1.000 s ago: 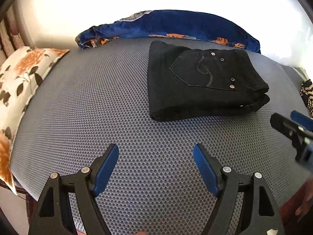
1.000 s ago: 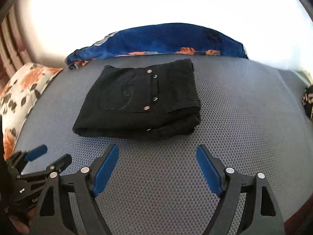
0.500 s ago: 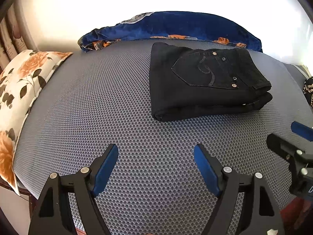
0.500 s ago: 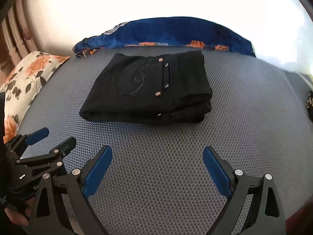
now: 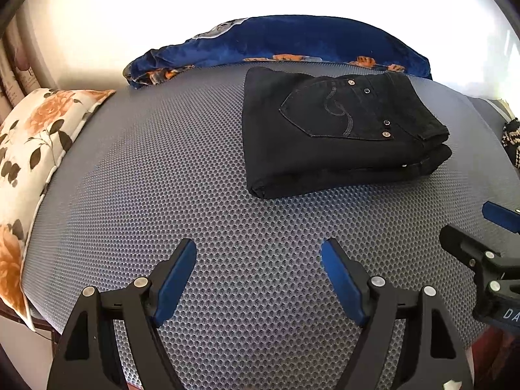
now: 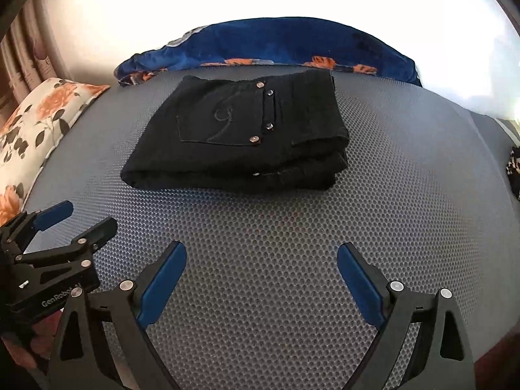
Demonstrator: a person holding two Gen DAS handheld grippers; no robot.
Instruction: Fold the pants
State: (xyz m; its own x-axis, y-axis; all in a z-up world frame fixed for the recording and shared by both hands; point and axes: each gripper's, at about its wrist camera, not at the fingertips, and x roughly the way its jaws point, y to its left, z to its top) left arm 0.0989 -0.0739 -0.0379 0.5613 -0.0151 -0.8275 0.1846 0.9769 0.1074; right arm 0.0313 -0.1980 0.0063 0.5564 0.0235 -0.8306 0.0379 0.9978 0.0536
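The black pants (image 5: 338, 130) lie folded into a compact stack on the grey mesh mat (image 5: 162, 169), back pocket with rivets on top. They also show in the right wrist view (image 6: 240, 136). My left gripper (image 5: 259, 253) is open and empty, hovering over the mat well in front of the pants. My right gripper (image 6: 261, 253) is open and empty, also in front of the pants. The right gripper shows at the right edge of the left wrist view (image 5: 481, 237). The left gripper shows at the lower left of the right wrist view (image 6: 65, 227).
A blue floral blanket (image 5: 292, 42) lies bunched behind the pants. A white floral pillow (image 5: 29, 149) lies along the mat's left edge. A dark patterned cloth (image 5: 512, 136) sits at the far right. The mat's front edge is just below both grippers.
Both grippers have drawn back and shifted slightly, staying open. The pants have stayed in place. The right gripper sits lower at the left wrist view's right edge.
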